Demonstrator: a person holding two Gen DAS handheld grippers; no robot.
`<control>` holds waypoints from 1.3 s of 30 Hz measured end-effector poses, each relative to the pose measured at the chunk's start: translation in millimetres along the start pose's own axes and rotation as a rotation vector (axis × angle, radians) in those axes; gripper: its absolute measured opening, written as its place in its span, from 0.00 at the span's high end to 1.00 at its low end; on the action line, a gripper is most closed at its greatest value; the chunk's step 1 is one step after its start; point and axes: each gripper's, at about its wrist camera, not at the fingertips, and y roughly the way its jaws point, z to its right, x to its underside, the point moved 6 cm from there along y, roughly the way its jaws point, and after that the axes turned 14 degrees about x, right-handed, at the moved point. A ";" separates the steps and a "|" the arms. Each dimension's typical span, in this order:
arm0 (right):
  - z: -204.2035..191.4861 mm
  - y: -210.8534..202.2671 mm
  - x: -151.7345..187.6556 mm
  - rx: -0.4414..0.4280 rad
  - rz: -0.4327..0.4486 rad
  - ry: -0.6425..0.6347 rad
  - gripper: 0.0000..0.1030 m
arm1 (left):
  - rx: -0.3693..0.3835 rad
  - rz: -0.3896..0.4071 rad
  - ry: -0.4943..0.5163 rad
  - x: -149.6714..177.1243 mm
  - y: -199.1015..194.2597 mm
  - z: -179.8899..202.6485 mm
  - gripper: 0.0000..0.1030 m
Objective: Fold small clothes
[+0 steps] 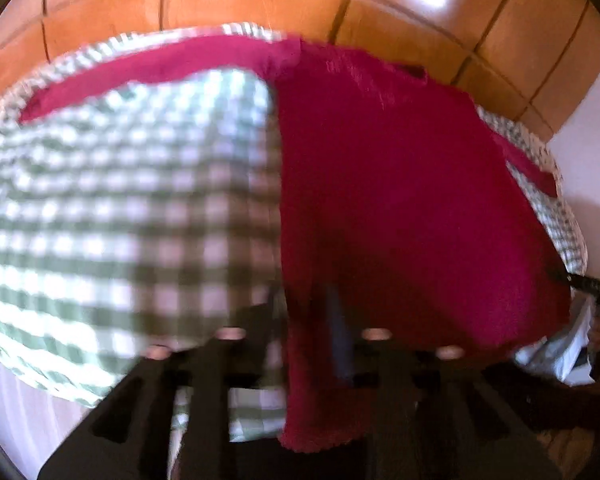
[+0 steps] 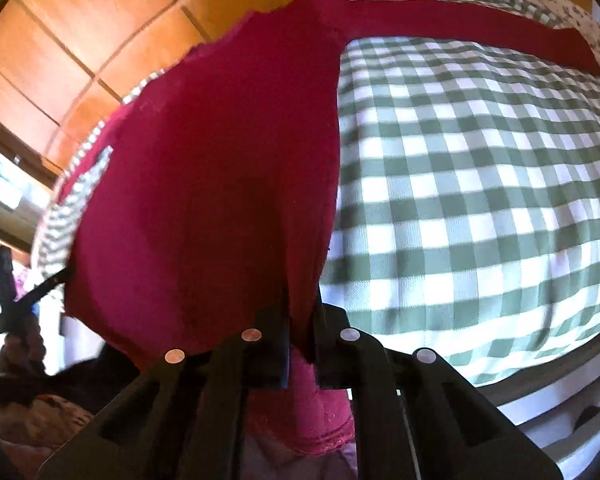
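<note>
Green-checked bedcover [image 2: 480,184] before a wooden panelled wall [image 2: 80,52]. Red garment [image 2: 204,184] lies across its edge, one sleeve stretched far right; bare cover spreads right. Right gripper [image 2: 300,344] pinches the near hem; left gripper [image 1: 304,320] straddles the hem, grip unclear.

Both claws point steeply down: right claw [image 2: 300,344] pinched nearly closed, left claw [image 1: 304,320] part-open.

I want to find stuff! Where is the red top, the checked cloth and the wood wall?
red top [image 2: 204,184], right wrist view, middle of its body.
checked cloth [image 2: 480,200], right wrist view, flat bare part.
wood wall [image 1: 260,0], left wrist view, one orange panel.
</note>
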 end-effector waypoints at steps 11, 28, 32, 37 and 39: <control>174.8 17.6 -114.8 0.152 0.192 0.600 0.59 | -0.033 0.114 0.024 -86.5 50.1 32.0 0.43; 314.3 58.2 -215.6 0.446 0.199 0.776 0.95 | -0.124 -0.007 0.026 -91.1 123.3 49.5 0.41; 324.2 39.9 -218.2 0.492 0.233 0.786 0.95 | -0.110 -0.005 0.022 -94.0 124.2 44.7 0.40; 262.9 11.7 -252.4 0.387 0.339 0.660 0.95 | -0.077 0.005 0.006 -97.1 121.5 43.5 0.40; 222.1 -0.4 -268.1 0.330 0.379 0.567 0.95 | -0.051 0.016 -0.014 -99.7 118.2 40.9 0.40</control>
